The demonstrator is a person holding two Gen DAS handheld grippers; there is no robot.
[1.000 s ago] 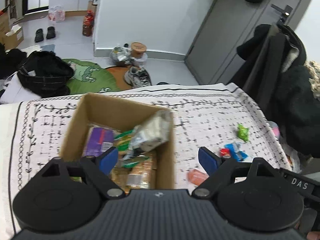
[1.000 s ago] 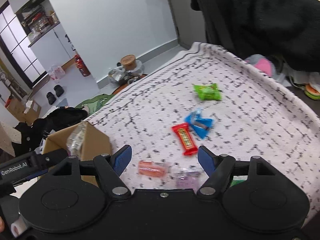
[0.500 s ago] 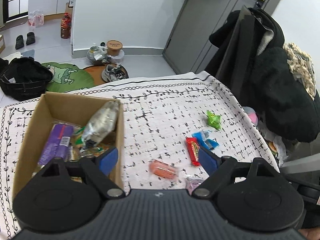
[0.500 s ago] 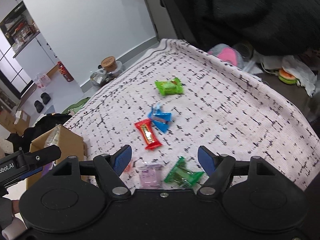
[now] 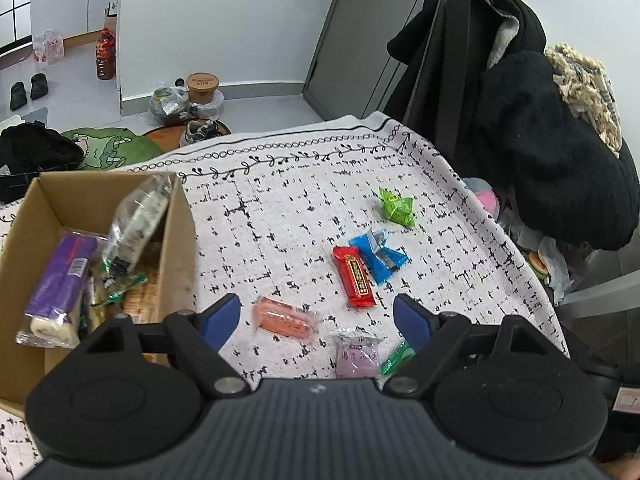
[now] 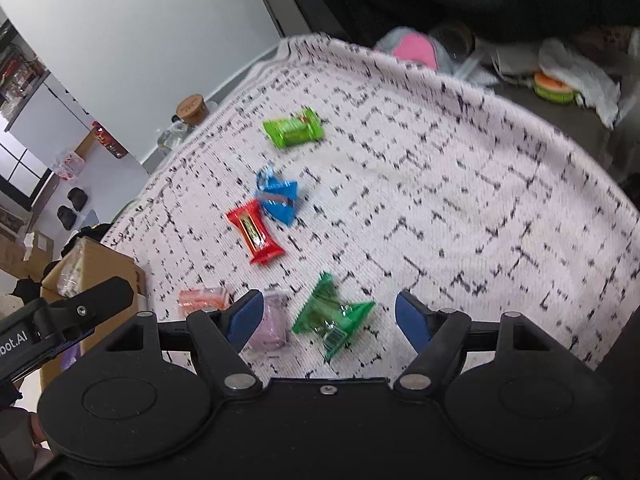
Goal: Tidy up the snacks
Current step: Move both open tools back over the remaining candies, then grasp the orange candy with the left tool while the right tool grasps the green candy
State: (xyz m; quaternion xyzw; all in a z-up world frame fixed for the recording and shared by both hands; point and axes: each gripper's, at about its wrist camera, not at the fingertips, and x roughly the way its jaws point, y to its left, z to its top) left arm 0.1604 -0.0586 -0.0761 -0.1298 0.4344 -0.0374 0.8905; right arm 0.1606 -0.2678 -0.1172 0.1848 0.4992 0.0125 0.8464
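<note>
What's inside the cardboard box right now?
In the cardboard box: a purple packet, a clear packet leaning on the right wall, and green-trimmed and orange-brown wrappers below. The left gripper covers the near corner; the bottom is hidden.

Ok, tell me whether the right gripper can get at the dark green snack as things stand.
Probably yes. The right gripper is open, and the dark green snack lies between its fingertips on the cloth, with nothing on top. The purple packet sits close by.
</note>
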